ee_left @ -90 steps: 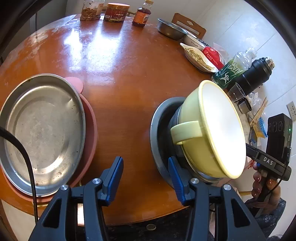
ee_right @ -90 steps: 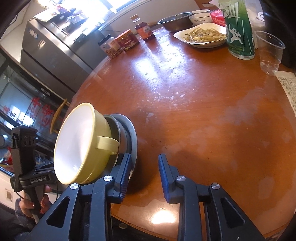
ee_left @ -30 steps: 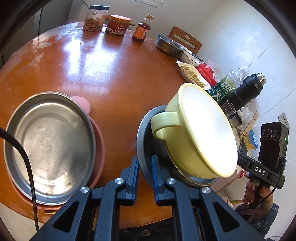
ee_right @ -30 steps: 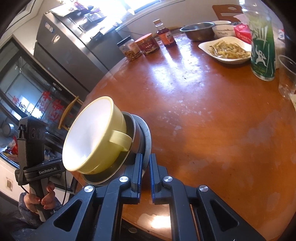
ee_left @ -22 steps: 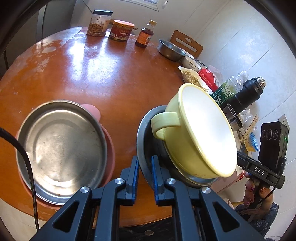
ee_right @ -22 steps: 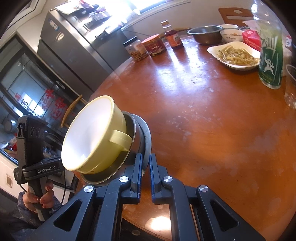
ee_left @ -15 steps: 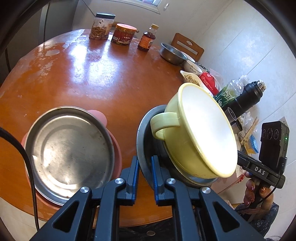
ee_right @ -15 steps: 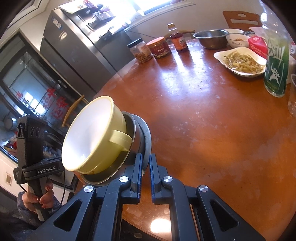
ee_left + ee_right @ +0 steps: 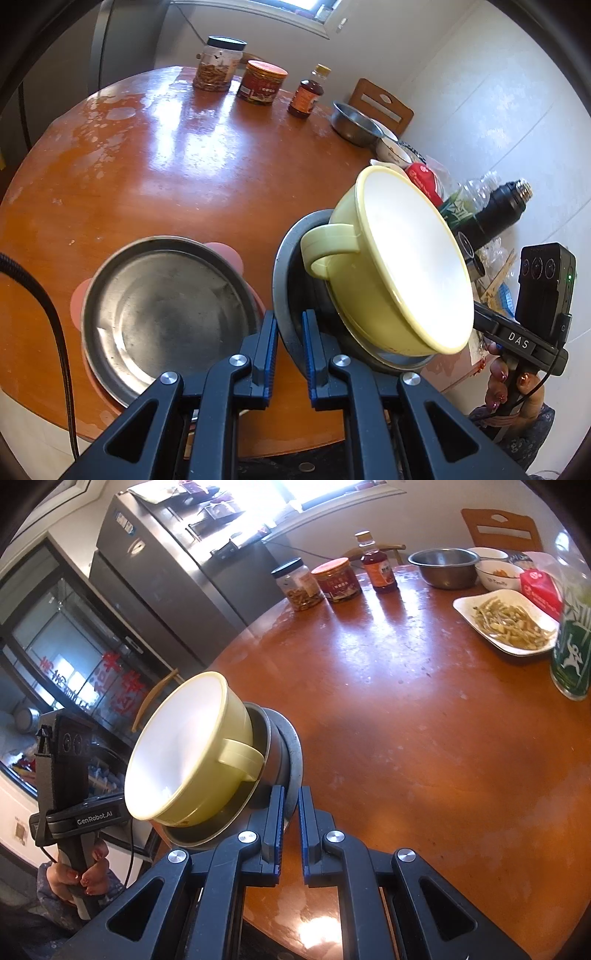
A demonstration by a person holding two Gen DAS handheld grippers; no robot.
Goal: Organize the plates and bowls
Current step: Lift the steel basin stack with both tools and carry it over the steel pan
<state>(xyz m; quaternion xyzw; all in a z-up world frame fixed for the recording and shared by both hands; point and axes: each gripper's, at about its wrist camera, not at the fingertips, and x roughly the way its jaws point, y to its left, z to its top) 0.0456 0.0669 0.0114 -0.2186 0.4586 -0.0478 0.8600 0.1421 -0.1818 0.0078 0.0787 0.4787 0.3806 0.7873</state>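
A stack of a grey metal plate (image 9: 282, 254), a steel bowl and a yellow handled bowl (image 9: 399, 266) is held tilted above the round wooden table (image 9: 177, 155). My left gripper (image 9: 289, 354) is shut on the plate's rim from one side. My right gripper (image 9: 290, 830) is shut on the same plate's rim (image 9: 293, 753) from the other side; the yellow bowl (image 9: 184, 749) leans left. A steel plate (image 9: 162, 314) lies on a pink plate (image 9: 79, 301) on the table, left of the held stack.
Two jars (image 9: 219, 62) and a sauce bottle (image 9: 308, 94) stand at the far edge. A steel bowl (image 9: 443, 566), a white bowl (image 9: 498, 574), a dish of food (image 9: 506, 622), a red packet and a green bottle (image 9: 572, 653) line the right side. A black flask (image 9: 495, 210) stands nearby.
Both grippers closed on the grey plate's rim three seconds ago and have lifted the tilted stack. Over the last second the stack has risen and moved towards the steel plate.
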